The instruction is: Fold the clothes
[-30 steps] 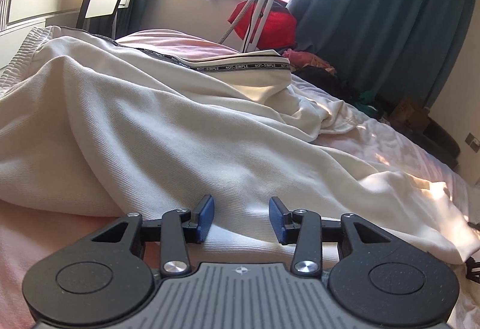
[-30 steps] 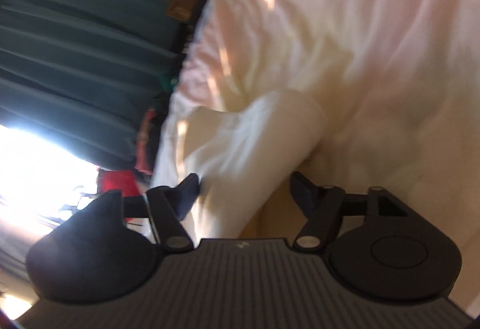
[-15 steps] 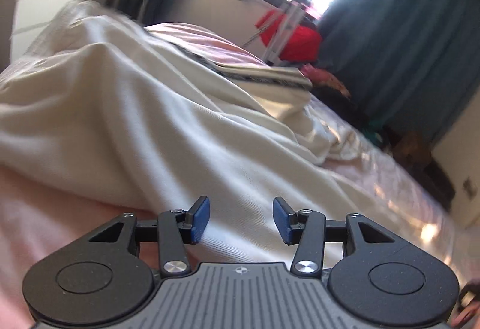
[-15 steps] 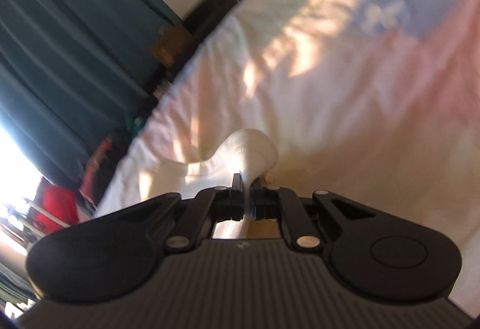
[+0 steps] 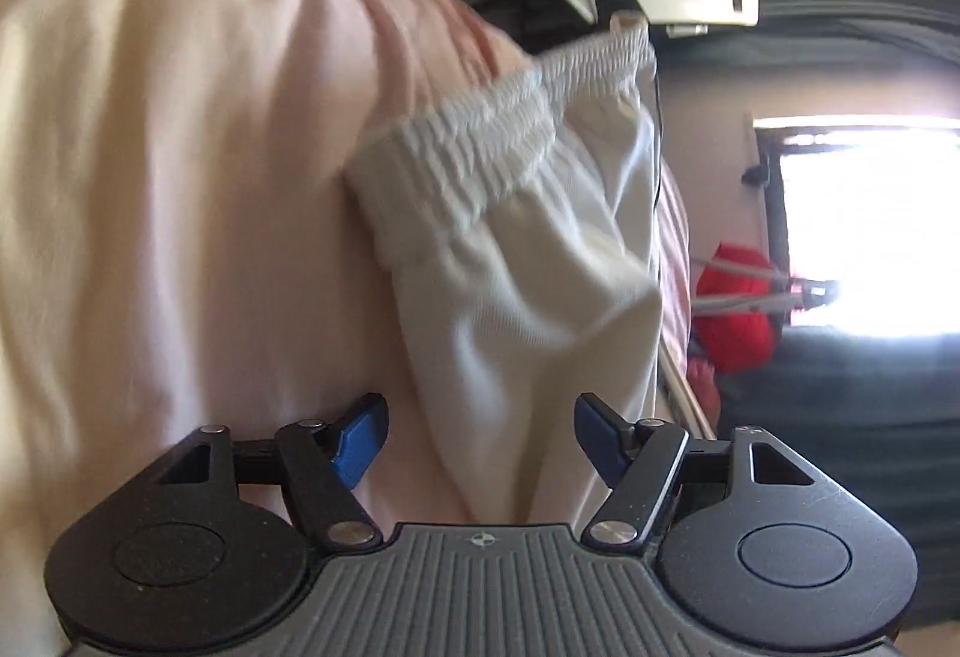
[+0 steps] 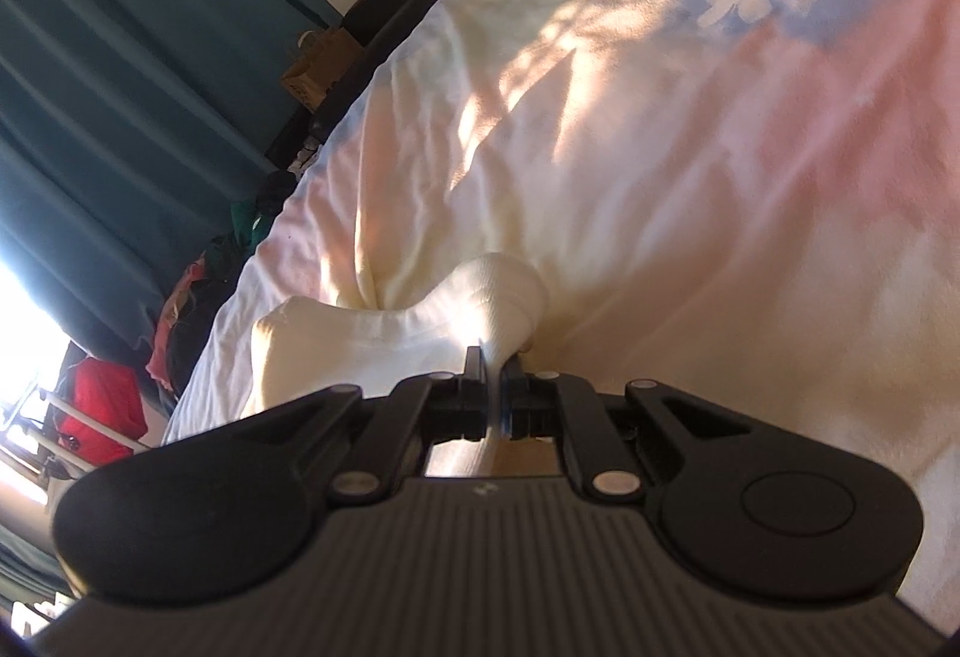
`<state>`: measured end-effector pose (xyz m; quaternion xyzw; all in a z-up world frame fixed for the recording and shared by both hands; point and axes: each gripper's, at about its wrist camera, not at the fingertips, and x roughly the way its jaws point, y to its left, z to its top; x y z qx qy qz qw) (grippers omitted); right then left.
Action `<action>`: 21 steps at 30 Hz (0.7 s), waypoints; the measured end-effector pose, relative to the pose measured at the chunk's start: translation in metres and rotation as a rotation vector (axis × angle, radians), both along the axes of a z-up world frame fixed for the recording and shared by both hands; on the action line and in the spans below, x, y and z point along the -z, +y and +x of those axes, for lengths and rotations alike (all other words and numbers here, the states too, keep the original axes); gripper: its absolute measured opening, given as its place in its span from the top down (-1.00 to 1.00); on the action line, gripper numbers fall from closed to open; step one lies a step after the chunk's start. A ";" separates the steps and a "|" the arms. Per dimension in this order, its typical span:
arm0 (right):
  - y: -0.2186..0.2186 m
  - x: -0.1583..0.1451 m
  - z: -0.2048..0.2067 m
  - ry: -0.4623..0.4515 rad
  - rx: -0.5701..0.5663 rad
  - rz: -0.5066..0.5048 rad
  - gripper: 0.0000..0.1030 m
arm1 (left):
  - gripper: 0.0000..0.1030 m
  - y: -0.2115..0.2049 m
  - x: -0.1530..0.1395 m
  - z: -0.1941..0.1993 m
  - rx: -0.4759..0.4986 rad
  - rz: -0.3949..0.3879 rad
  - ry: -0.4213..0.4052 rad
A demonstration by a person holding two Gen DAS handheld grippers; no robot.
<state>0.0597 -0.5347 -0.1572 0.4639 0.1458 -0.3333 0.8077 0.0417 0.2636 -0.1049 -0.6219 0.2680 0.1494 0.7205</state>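
A bed (image 6: 750,147) covered in a pink, sunlit sheet carries a cream garment (image 5: 528,261); its gathered elastic waistband (image 5: 480,147) lies rumpled on the sheet.

The left claw (image 5: 478,438) stands rolled far onto its side — the room in its own view lies tipped about a quarter turn — and it points somewhat downward. Its 2 blue pads (image 5: 360,444) sit at 9 and 3 o'clock of the gap, well apart, and the jaws are opening; pale cloth lies between them, but neither pad presses on it.

The right claw (image 6: 493,393) also points downward, tilted less. Its 2 fingers are drawn together at 12 o'clock of its body — clamped on a thin fold of cream cloth.
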 end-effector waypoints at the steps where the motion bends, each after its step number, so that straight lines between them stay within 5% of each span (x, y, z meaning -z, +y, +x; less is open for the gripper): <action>1: 0.000 0.000 0.000 0.000 0.001 -0.001 0.87 | 0.16 0.004 -0.003 0.003 -0.003 0.029 0.013; 2: 0.001 0.000 0.001 0.001 0.003 -0.003 0.87 | 0.58 0.008 -0.007 0.007 -0.005 0.058 0.026; 4: 0.001 0.001 0.001 -0.004 0.010 -0.002 0.87 | 0.88 0.013 -0.018 0.012 0.005 0.152 0.067; 6: -0.001 0.001 -0.001 -0.022 0.019 0.008 0.87 | 0.89 0.006 -0.044 0.013 0.043 0.328 0.094; 7: -0.002 0.000 -0.004 -0.030 0.030 0.017 0.88 | 0.90 0.007 -0.055 0.011 0.057 0.353 0.079; 13: 0.004 -0.017 -0.022 -0.004 0.089 -0.025 0.90 | 0.95 0.050 -0.109 -0.017 0.071 0.316 0.014; 16: 0.014 -0.034 -0.034 0.106 0.139 -0.093 0.90 | 0.95 0.060 -0.119 -0.029 0.142 0.366 0.057; 21: 0.019 -0.025 -0.049 0.298 0.181 -0.010 0.88 | 0.93 0.053 -0.100 -0.024 0.270 0.532 0.197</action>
